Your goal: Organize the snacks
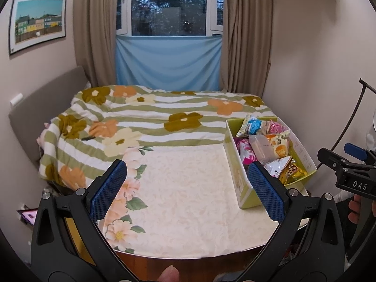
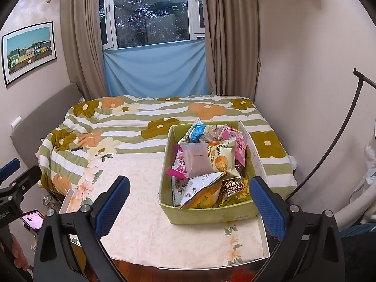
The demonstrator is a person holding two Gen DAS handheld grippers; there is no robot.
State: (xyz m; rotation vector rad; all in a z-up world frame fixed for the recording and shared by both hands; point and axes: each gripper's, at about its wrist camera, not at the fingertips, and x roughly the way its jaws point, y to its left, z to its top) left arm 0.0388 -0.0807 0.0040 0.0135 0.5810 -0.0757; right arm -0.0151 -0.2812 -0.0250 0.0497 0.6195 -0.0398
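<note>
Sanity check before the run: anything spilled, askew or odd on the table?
Nothing spilled. The snack packets are all inside the green box, though heaped at random angles, some poking above its rim. The tablecloth around it shows no packets. Both the left claw and right claw are open, holding nothing.

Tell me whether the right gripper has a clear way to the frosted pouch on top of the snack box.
Probably yes. The right gripper is open and faces the box; the frosted pouch lies uncovered on top of the pile, with nothing between.
</note>
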